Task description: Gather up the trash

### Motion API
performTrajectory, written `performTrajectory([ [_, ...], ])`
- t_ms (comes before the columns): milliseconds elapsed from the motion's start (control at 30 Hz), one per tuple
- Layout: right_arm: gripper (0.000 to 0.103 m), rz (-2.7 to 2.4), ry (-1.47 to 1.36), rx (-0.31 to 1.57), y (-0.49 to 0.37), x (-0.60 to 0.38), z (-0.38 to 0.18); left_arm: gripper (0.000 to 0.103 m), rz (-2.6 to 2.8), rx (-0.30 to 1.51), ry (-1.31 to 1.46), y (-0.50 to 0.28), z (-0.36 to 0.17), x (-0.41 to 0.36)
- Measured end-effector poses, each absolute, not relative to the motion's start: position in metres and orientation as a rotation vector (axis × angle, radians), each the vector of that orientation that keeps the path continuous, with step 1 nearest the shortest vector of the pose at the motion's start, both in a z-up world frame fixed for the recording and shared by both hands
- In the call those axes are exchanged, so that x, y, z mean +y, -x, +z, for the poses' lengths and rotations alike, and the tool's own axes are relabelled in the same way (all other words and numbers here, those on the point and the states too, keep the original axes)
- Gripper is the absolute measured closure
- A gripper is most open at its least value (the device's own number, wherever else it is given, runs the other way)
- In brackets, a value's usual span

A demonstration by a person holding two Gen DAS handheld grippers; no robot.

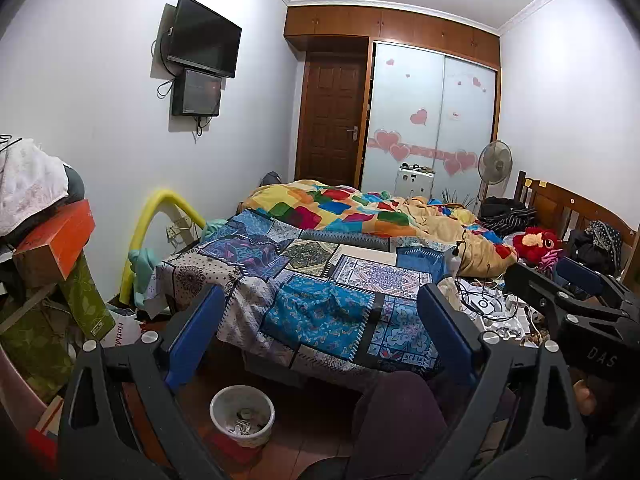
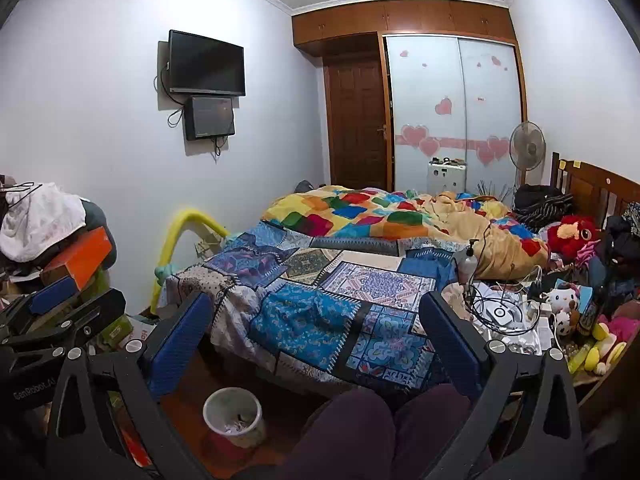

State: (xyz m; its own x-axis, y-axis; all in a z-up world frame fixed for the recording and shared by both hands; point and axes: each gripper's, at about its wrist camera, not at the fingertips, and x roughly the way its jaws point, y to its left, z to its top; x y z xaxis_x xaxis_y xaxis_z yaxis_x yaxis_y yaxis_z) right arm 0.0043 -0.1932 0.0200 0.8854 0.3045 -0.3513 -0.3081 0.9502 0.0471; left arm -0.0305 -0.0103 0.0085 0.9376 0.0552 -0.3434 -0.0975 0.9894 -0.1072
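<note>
Both grippers are just hanging in the air over the foot of the bed (image 1: 320,280). The left hand-held gripper (image 1: 320,320) has its jaws spread wide with nothing between them, same for the right hand-held gripper (image 2: 316,320). The white trash bin (image 1: 242,414) sits on the floor right by the bed's near edge, with some scraps inside. A tangle of cables (image 2: 500,300) lies on the bed's right side.
</note>
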Motion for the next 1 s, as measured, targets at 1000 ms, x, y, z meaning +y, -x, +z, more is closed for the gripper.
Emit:
performTrajectory([
  [1000, 0.000, 0.320, 0.009, 0.366, -0.005, -0.195, 0.021, 0.004, 0.047, 0.343, 0.114, 0.035, 0.008, 0.001],
])
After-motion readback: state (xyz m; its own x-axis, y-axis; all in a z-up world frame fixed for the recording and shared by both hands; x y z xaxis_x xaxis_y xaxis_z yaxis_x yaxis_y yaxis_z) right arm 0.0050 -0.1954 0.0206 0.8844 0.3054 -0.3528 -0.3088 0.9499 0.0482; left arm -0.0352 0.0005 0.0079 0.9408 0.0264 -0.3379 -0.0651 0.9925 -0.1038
